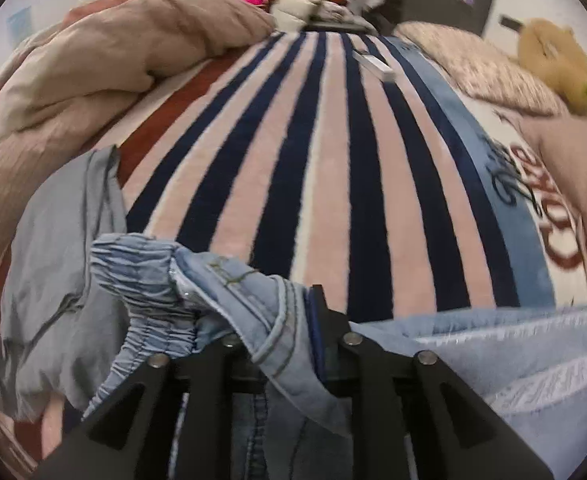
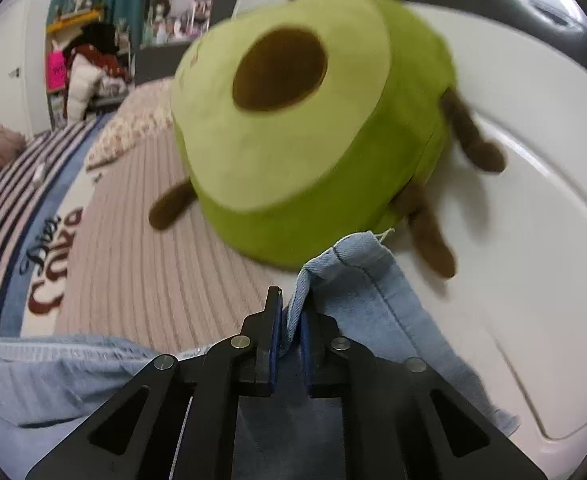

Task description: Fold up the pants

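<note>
Avocado plush (image 2: 293, 120) motion-blurred; pants (image 1: 253, 308) hide left gripper's (image 1: 277, 312) left finger.

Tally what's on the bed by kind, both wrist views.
Denim pants: 1
Grey garment: 1
Plush toys: 2, avocado and tan one
Striped blanket: 1
Beige duvet: 1
Total: 6

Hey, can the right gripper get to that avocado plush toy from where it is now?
Probably not yet: the right gripper has a denim hem between its jaws. The avocado plush lies just beyond, nothing else between.
</note>
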Action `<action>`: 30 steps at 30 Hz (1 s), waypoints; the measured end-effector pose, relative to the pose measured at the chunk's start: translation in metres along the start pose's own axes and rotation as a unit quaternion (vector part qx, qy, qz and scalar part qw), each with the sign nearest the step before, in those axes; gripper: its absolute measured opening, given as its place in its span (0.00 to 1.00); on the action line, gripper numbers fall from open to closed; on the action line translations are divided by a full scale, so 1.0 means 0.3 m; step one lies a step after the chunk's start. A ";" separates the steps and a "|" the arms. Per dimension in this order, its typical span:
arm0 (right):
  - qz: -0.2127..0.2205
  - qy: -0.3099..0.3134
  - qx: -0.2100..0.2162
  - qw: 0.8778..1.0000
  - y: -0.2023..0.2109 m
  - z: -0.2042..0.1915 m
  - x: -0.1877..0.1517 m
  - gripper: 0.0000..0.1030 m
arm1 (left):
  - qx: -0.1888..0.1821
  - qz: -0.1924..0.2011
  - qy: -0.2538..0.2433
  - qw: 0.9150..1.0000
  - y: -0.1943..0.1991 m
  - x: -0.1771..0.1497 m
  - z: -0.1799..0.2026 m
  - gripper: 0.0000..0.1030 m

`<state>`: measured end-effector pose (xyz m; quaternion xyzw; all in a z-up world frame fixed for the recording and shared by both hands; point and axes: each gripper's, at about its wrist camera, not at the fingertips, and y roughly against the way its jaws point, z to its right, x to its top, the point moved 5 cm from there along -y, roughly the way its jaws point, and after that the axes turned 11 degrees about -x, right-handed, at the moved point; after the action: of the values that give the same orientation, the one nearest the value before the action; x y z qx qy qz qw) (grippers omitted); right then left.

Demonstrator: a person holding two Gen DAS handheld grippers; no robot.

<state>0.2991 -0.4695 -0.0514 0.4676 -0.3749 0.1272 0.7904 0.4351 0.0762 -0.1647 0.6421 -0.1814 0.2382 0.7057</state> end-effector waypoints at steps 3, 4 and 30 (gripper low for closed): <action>0.000 -0.002 0.023 1.000 0.010 0.011 -0.024 0.52 | -0.073 0.018 0.012 0.997 0.056 0.001 0.009 0.76; 0.005 -0.008 0.026 1.000 0.022 0.023 -0.030 0.55 | -0.100 0.028 0.024 0.994 0.086 0.008 0.006 0.80; 0.005 0.163 0.243 0.956 0.417 -0.496 -0.286 0.15 | -0.220 -0.009 -0.058 0.974 0.275 -0.097 0.161 0.86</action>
<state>0.2417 -0.2662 -0.0739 0.6165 -0.2008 0.2927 0.7027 0.3668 0.0303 -0.1082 0.4858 -0.2645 0.1483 0.8198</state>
